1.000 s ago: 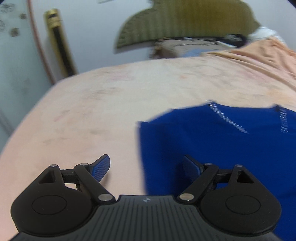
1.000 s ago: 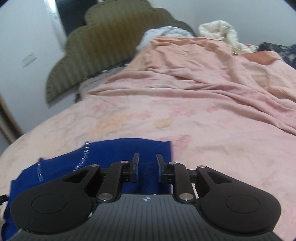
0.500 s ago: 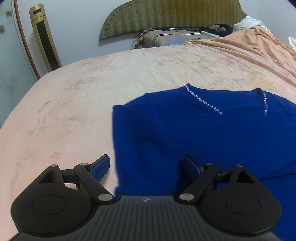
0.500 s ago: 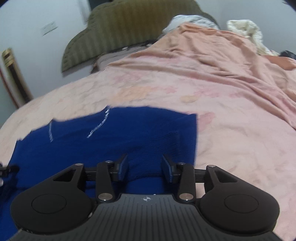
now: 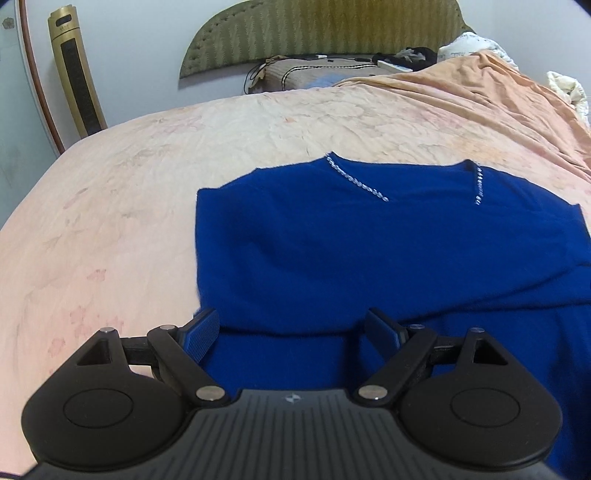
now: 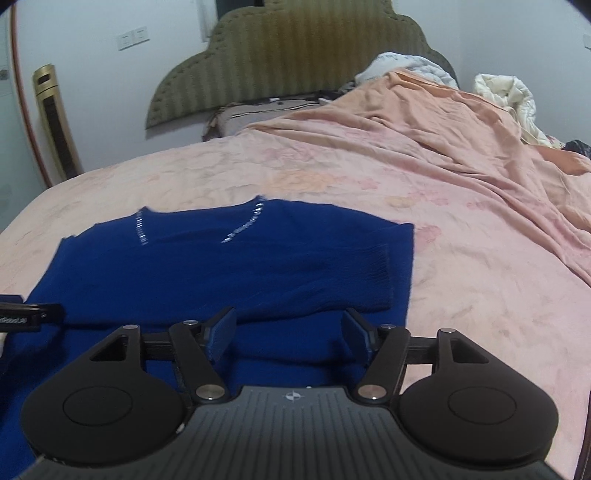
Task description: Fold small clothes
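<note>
Both grippers are sitting farther back than a second ago, showing more of the blue sweater [image 5: 369,251], sleeves folded across, beaded neckline far, flat on the pink bedsheet [image 5: 110,206]. I'm keeping the left gripper [image 5: 293,326] wide, empty. Right gripper [image 6: 288,328] is opening, grasping nothing. No readable writing.

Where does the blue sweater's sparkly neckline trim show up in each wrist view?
Left wrist: sparkly neckline trim upper centre, on the blue sweater.
Right wrist: trim left of centre, blurred.
Shared landmark: the olive headboard at top of both.
</note>
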